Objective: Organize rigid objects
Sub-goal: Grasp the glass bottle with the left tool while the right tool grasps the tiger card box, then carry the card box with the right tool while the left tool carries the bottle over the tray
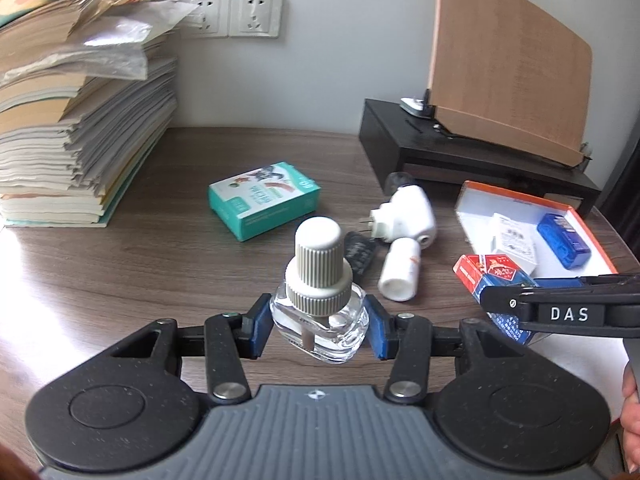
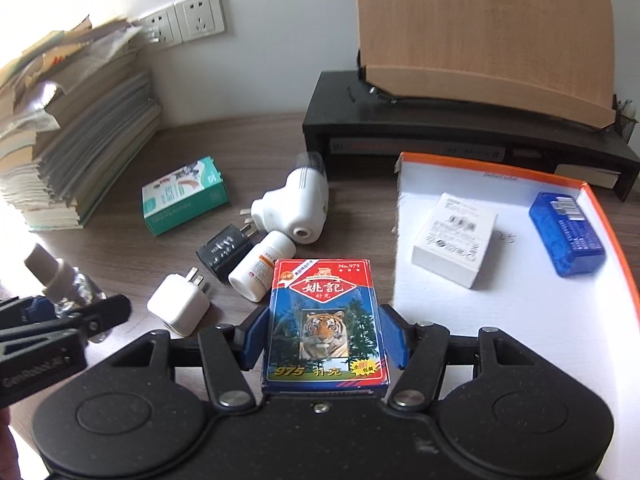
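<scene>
My left gripper [image 1: 319, 328] is shut on a clear glass bottle [image 1: 320, 320] with a ribbed white cap, held above the brown desk; the bottle also shows in the right wrist view [image 2: 64, 280]. My right gripper [image 2: 322, 340] is shut on a red and blue playing card box [image 2: 326, 320] with a tiger picture, just left of the orange-rimmed white tray [image 2: 520, 320]. The tray holds a white box [image 2: 456, 240] and a blue box [image 2: 566, 234]. On the desk lie a teal box [image 2: 182, 196], a white plug-in device [image 2: 294, 208], a white pill bottle [image 2: 260, 266], a black plug [image 2: 224, 252] and a white charger [image 2: 178, 304].
A tall stack of books and papers [image 1: 76, 120] stands at the left by the wall sockets [image 1: 236, 14]. A black monitor riser [image 2: 440, 136] with a wooden stand [image 2: 484, 36] on it stands at the back right.
</scene>
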{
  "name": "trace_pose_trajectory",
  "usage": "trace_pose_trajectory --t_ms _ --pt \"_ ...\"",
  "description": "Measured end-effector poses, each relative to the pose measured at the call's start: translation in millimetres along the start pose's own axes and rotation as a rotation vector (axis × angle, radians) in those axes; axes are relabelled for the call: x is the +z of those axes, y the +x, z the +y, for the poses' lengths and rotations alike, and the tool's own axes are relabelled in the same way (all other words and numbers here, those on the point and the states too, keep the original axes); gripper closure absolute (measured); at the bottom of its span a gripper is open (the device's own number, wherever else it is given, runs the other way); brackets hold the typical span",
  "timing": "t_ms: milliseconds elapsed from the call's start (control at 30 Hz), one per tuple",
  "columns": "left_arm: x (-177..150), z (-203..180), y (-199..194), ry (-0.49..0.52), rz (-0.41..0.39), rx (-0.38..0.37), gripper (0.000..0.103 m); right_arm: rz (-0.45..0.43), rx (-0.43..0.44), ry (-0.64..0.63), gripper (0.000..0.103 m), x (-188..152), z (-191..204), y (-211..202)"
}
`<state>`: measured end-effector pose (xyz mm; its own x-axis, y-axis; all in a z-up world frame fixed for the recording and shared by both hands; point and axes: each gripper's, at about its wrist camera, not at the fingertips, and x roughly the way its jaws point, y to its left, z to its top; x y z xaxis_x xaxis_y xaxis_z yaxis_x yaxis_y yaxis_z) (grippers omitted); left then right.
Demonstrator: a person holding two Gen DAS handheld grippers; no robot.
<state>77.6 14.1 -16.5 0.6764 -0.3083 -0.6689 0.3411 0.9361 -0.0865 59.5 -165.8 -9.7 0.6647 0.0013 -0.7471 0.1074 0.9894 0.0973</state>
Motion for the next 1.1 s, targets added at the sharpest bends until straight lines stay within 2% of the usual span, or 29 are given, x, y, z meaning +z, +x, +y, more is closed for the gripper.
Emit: trace_pose_trajectory --t_ms 233,767,1100 --pt "4 -40 -5 0.032 -0.008 -0.050 0.054 -0.039 -0.024 0.052 0.032 -9 -36 -33" --pt "16 -153 3 0.140 -0.005 -0.188 0.054 -0.119 -0.165 0.183 0.032 -27 -135 -88" --pt "21 -186 6 0.173 0.000 -0.182 0.054 -0.145 -0.170 0.216 0.032 -28 -161 -99"
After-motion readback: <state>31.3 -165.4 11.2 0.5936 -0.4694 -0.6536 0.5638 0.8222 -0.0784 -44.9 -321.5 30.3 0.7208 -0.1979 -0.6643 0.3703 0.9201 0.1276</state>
